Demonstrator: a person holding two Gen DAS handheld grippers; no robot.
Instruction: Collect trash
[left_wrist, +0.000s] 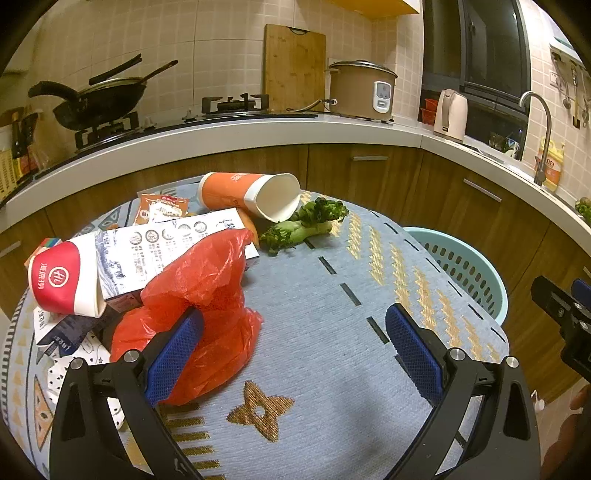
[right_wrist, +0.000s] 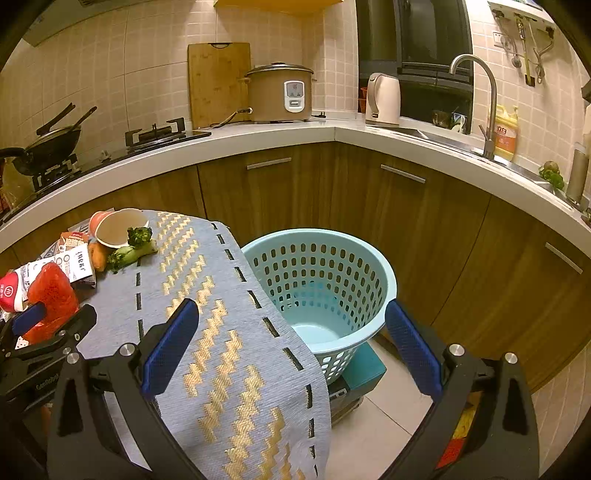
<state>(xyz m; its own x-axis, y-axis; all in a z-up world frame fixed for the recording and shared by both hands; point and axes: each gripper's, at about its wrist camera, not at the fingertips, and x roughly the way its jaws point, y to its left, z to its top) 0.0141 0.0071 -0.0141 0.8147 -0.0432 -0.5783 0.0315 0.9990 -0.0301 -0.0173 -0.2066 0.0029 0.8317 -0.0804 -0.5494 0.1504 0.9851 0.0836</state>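
Trash lies on a blue patterned table (left_wrist: 332, 295): a crumpled red plastic bag (left_wrist: 207, 295), a red paper cup (left_wrist: 62, 280) on its side, a white carton (left_wrist: 166, 247), an orange cup (left_wrist: 243, 194) on its side, leafy greens (left_wrist: 306, 223) and a snack packet (left_wrist: 160, 208). My left gripper (left_wrist: 293, 332) is open; its left finger touches the red bag. My right gripper (right_wrist: 291, 328) is open and empty, above the table's edge and a light-blue perforated basket (right_wrist: 321, 277) on the floor. The basket also shows in the left wrist view (left_wrist: 465, 266).
A white kitchen counter (right_wrist: 332, 136) curves behind the table, with a wok (left_wrist: 99, 99), a gas hob, a cutting board, a rice cooker (right_wrist: 280, 92), a kettle and a sink tap. Brown cabinet doors stand below. The basket rests on a dark box on the tiled floor.
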